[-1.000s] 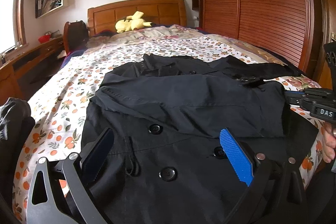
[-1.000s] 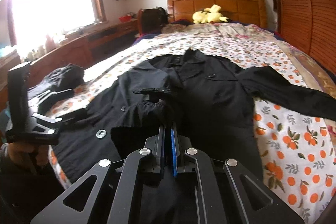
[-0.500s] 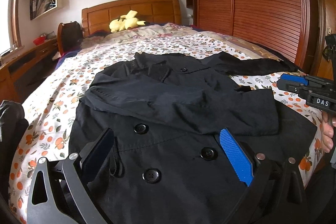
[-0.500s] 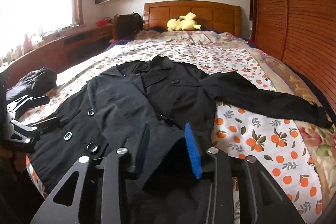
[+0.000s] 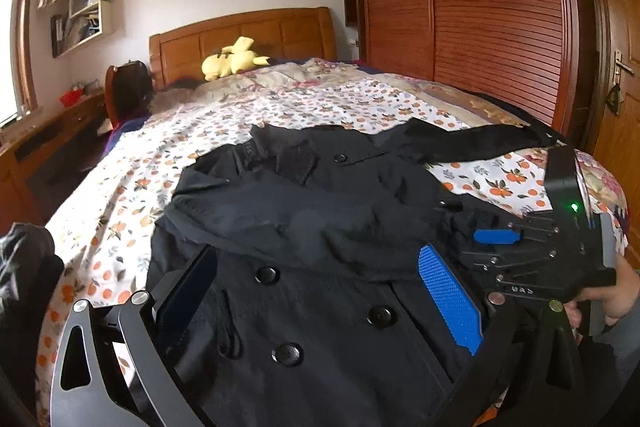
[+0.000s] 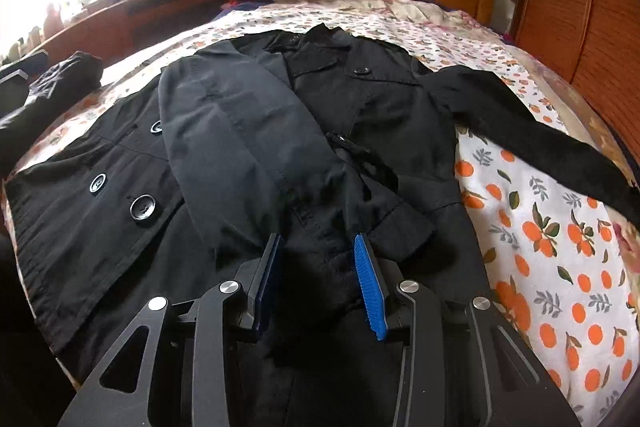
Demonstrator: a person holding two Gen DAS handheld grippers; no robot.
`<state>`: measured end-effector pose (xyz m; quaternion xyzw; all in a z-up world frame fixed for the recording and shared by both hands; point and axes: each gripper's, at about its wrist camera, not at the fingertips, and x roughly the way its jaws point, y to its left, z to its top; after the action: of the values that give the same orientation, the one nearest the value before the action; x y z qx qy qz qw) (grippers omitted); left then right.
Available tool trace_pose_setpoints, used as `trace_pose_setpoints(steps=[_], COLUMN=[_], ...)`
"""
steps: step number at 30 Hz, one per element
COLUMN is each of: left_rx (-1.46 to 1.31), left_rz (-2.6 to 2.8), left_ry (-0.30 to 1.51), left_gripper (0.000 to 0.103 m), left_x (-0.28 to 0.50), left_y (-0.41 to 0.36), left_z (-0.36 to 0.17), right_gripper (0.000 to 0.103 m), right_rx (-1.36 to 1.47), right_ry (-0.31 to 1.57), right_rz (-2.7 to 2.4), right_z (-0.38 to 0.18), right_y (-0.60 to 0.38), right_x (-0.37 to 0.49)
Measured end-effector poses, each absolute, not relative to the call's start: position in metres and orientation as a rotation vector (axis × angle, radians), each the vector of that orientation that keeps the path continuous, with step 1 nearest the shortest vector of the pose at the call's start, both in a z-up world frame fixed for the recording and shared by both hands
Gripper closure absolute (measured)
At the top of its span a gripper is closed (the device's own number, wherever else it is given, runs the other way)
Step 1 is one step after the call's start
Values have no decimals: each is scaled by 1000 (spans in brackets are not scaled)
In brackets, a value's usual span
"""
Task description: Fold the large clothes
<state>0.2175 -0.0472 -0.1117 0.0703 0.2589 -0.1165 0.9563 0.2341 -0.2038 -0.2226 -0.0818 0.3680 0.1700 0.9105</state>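
Your black coat (image 6: 248,131) lies flat on the bed (image 6: 560,267) with one sleeve (image 6: 240,147) folded across it, so your right claw (image 6: 320,279) has just been opening to drop the cuff, and your left claw (image 5: 320,291) hangs apart, holding nothing.

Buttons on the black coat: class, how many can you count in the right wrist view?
4 buttons: one below the collar; three on the front panel left of the folded sleeve: upper, middle, lowest. Others may be hidden under that sleeve.
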Motion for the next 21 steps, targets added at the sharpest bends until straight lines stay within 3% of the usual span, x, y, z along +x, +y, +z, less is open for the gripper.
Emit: trace_pose_setpoints(steps=[21], left_rx=[150], left_rz=[-291], left_ry=[525], left_gripper=[2], left_x=[309], left_y=[-61], left_z=[-156], right_gripper=[66], right_rx=[-146], right_ry=[720], right_rz=[344], right_z=[-227], right_y=[-209], right_x=[227])
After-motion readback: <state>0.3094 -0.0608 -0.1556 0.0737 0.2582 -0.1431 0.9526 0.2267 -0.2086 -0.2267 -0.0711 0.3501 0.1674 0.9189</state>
